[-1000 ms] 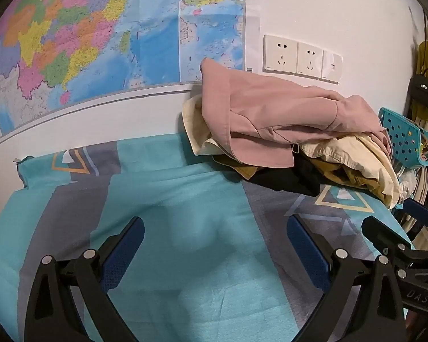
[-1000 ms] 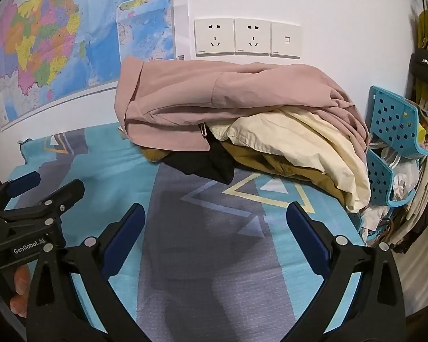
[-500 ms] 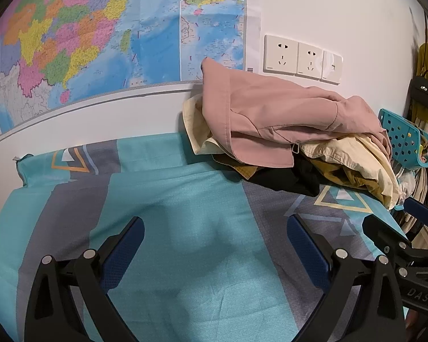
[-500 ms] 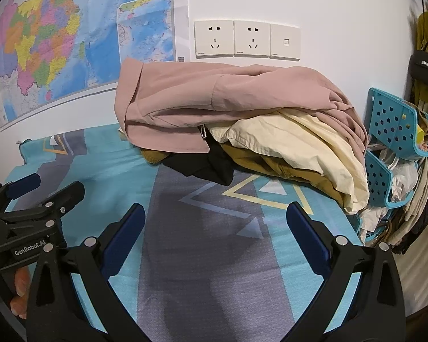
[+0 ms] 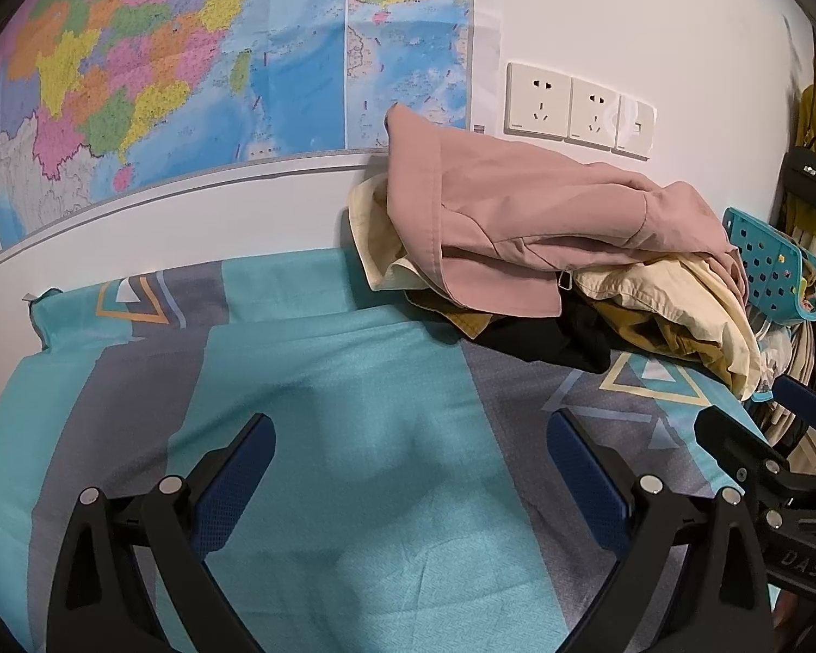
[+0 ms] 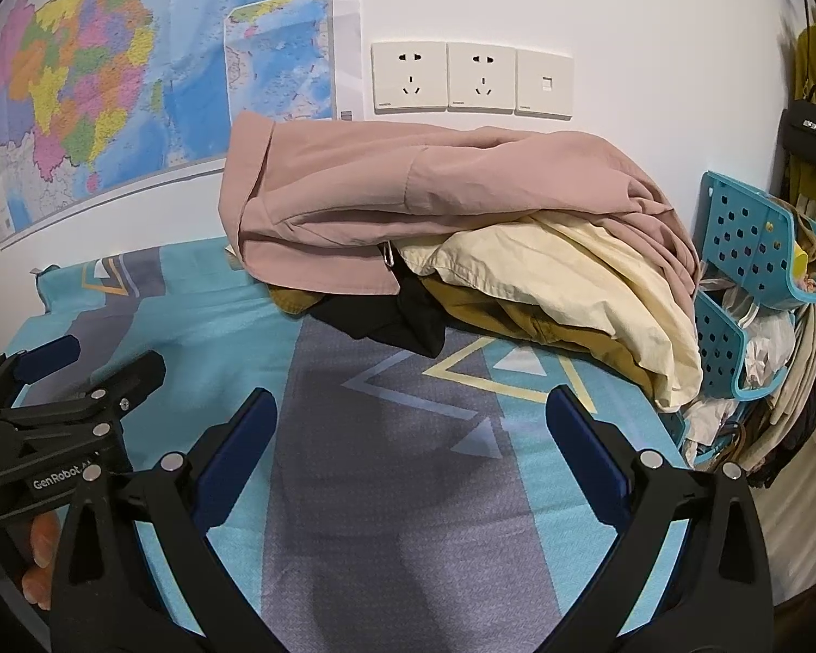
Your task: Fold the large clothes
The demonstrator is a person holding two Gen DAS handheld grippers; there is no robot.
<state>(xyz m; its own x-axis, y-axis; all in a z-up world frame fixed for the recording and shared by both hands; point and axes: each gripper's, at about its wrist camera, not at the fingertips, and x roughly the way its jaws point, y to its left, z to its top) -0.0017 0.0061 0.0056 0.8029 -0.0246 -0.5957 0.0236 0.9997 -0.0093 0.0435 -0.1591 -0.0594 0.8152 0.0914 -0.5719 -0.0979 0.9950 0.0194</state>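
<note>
A heap of clothes lies at the far side of the bed against the wall. A pink garment (image 5: 544, 217) (image 6: 435, 201) lies on top. Under it are a cream garment (image 5: 680, 299) (image 6: 560, 277), a mustard one (image 6: 522, 321) and a black one (image 5: 533, 337) (image 6: 386, 321). My left gripper (image 5: 408, 430) is open and empty over the bare teal and grey bedsheet (image 5: 310, 370), short of the heap. My right gripper (image 6: 410, 405) is open and empty over the sheet (image 6: 408, 468), just in front of the heap. Each gripper shows in the other's view (image 5: 756, 435) (image 6: 76, 375).
A wall map (image 5: 163, 81) and a row of sockets (image 6: 473, 79) hang behind the bed. Blue perforated plastic baskets (image 6: 750, 239) with bags and cloth stand at the bed's right edge. A black handbag (image 6: 810, 136) hangs on the right wall.
Both grippers have crept slightly nearer the clothes heap. Both stay open and empty. The clothes have not moved.
</note>
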